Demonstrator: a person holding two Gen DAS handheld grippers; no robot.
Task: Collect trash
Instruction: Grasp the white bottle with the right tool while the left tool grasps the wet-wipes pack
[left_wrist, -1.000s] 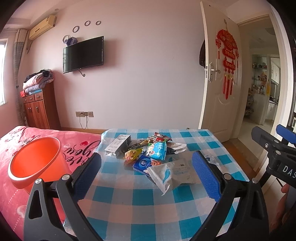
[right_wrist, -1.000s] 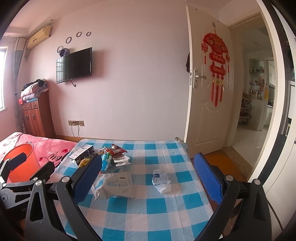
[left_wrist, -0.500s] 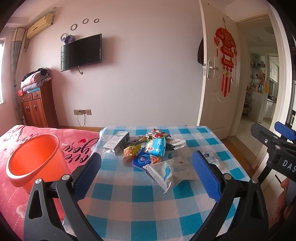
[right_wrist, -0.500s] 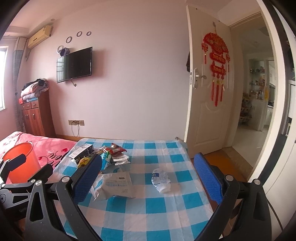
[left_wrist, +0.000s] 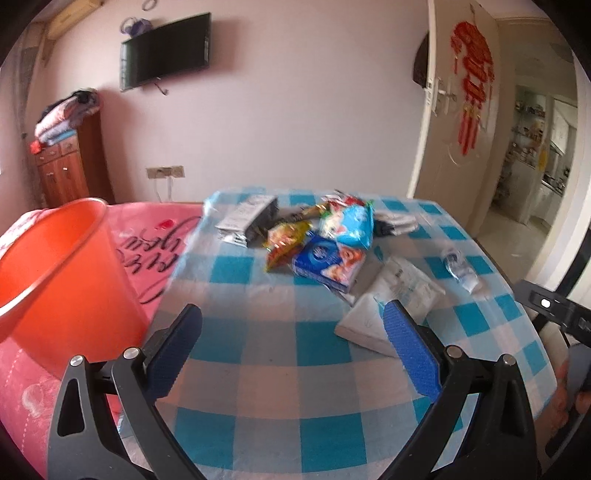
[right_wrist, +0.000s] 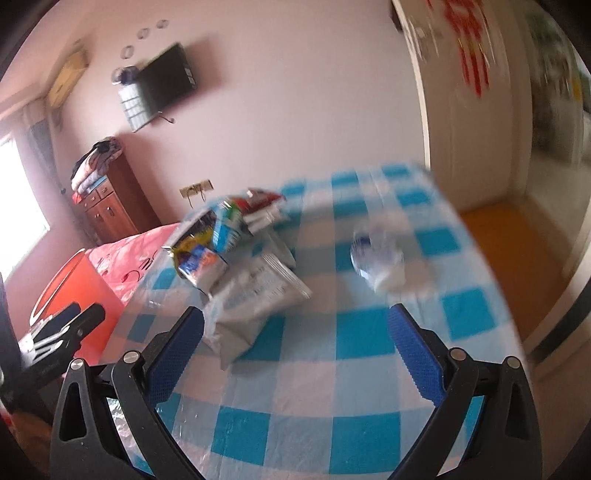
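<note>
A pile of trash lies on the blue-checked tablecloth (left_wrist: 258, 343): a blue carton (left_wrist: 327, 263), a yellow-red snack wrapper (left_wrist: 284, 243), a light blue packet (left_wrist: 349, 221), a dark box (left_wrist: 251, 218), a white plastic bag (left_wrist: 391, 306) and a crushed clear bottle (left_wrist: 460, 266). An orange bucket (left_wrist: 55, 273) stands at the left on the pink bed. My left gripper (left_wrist: 293, 349) hangs open over the near cloth, short of the pile. My right gripper (right_wrist: 295, 350) is open too, near the white bag (right_wrist: 255, 295) and the bottle (right_wrist: 380, 262).
A pink bedspread (left_wrist: 155, 236) borders the table on the left. A wooden cabinet (left_wrist: 70, 170) with folded clothes stands at the far left wall under a mounted TV (left_wrist: 166, 51). An open white door (left_wrist: 458, 110) with a red ornament leads right to another room.
Both grippers have moved forward and tipped down toward the table, so the trash looks nearer. The right view has rolled and blurred. Both stay open and hold nothing.
</note>
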